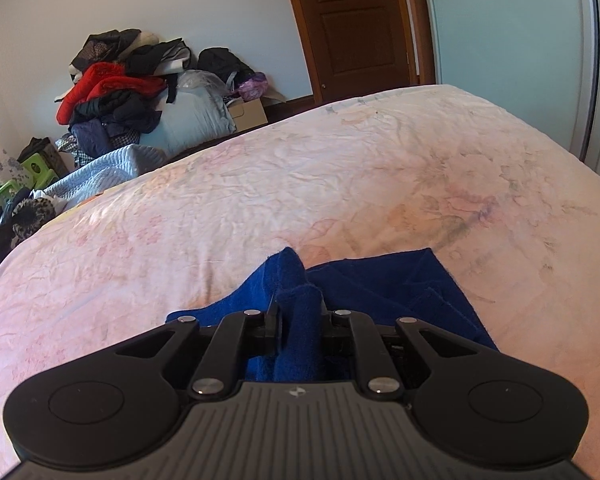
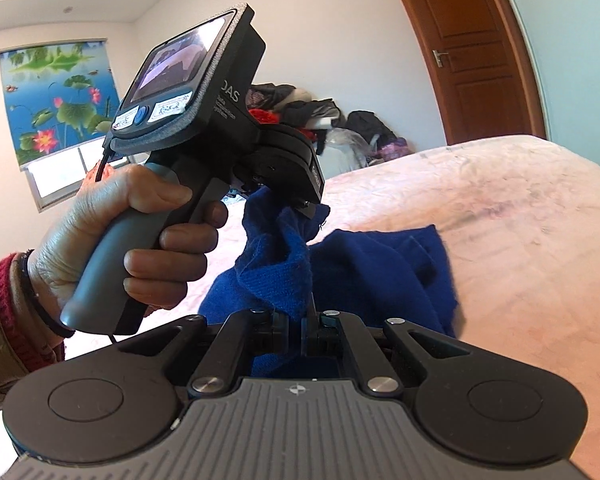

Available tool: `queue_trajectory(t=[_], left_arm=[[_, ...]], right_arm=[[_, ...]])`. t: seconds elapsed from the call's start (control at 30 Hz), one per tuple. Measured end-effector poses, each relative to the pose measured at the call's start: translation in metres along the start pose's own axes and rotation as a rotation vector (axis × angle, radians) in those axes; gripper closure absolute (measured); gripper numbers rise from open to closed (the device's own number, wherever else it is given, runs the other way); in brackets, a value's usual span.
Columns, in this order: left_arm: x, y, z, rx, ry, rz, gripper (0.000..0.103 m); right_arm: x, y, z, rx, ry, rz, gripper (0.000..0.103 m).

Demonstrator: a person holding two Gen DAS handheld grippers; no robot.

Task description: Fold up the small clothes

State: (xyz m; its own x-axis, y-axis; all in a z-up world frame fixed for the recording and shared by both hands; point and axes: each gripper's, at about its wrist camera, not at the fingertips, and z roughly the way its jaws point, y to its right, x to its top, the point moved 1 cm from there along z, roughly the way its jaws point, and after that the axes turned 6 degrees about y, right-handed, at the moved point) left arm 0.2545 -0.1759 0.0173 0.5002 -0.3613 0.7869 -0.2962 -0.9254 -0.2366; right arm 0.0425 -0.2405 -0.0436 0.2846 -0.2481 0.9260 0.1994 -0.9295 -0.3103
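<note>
Grippers both pinch the blue knit cloth (image 2: 380,264): the left gripper (image 2: 306,210), held in a person's hand (image 2: 112,236), is clamped on a raised bunch of it, the right gripper (image 2: 300,326) is clamped on its near edge, and the rest lies on the pink bed sheet (image 1: 260,184).

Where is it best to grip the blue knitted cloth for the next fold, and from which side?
Probably the free far corner of the blue knitted cloth, approached from the door side: it lies flat on the bed sheet, while both grippers already pinch the bunched near edge.
</note>
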Motion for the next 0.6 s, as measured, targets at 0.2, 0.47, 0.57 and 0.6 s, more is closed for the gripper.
queue_trajectory(t=[0.2, 0.47, 0.57, 0.6], left_arm=[[0.002, 0.017, 0.008, -0.016, -0.006, 0.018, 0.092], [0.002, 0.038, 0.014, -0.044, -0.011, 0.037, 0.092], [0.001, 0.047, 0.019, -0.055, -0.016, 0.044, 0.092], [0.0, 0.05, 0.021, -0.061, -0.02, 0.046, 0.092]], right_arm=[[-0.003, 0.012, 0.001, -0.019, -0.005, 0.023, 0.097], [-0.008, 0.029, -0.001, -0.045, -0.014, 0.061, 0.097], [-0.01, 0.035, -0.001, -0.054, -0.024, 0.085, 0.097], [-0.011, 0.038, 0.0, -0.055, -0.03, 0.101, 0.097]])
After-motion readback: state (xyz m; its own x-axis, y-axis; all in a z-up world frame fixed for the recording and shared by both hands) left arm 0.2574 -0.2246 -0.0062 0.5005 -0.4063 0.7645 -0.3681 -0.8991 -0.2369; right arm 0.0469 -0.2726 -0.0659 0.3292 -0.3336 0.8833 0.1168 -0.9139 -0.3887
